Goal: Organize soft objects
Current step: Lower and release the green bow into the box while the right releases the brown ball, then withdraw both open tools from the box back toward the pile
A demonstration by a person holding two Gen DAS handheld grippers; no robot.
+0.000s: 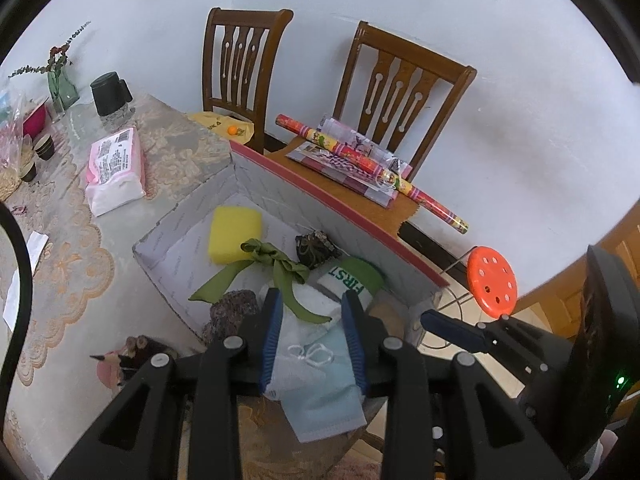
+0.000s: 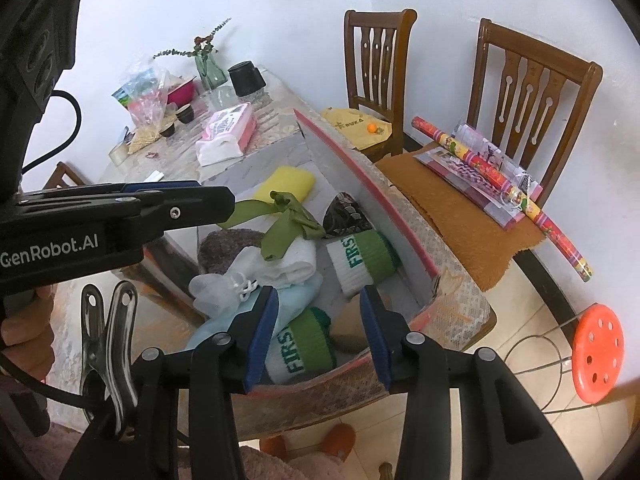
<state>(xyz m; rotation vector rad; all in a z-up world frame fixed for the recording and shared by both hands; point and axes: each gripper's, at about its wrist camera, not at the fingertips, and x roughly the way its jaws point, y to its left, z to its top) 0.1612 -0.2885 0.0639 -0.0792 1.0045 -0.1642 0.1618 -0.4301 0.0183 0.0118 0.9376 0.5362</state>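
Observation:
An open box [image 1: 336, 204] [image 2: 360, 176] at the table's edge holds soft things: a yellow sponge [image 1: 234, 232] [image 2: 286, 182], a green ribbon bow [image 1: 280, 268] [image 2: 288, 220], a white towel [image 2: 292, 262], green-and-white "FIRST" socks [image 1: 352, 280] [image 2: 360, 260], a dark patterned piece [image 1: 316, 246] and a brown fuzzy piece [image 1: 232, 312]. A light blue face mask [image 1: 320, 384] [image 2: 224, 320] lies at the near rim. My left gripper [image 1: 312, 304] is open above the mask and towel. My right gripper [image 2: 320, 304] is open and empty above a second sock [image 2: 304, 344].
The table [image 1: 64, 248] carries a pink tissue pack [image 1: 116, 168], cups, a black jar [image 1: 108, 94] and a vase. Two wooden chairs [image 1: 240, 64] stand behind; one holds wrapping-paper rolls [image 1: 368, 164]. An orange stool [image 1: 492, 280] stands on the floor at the right.

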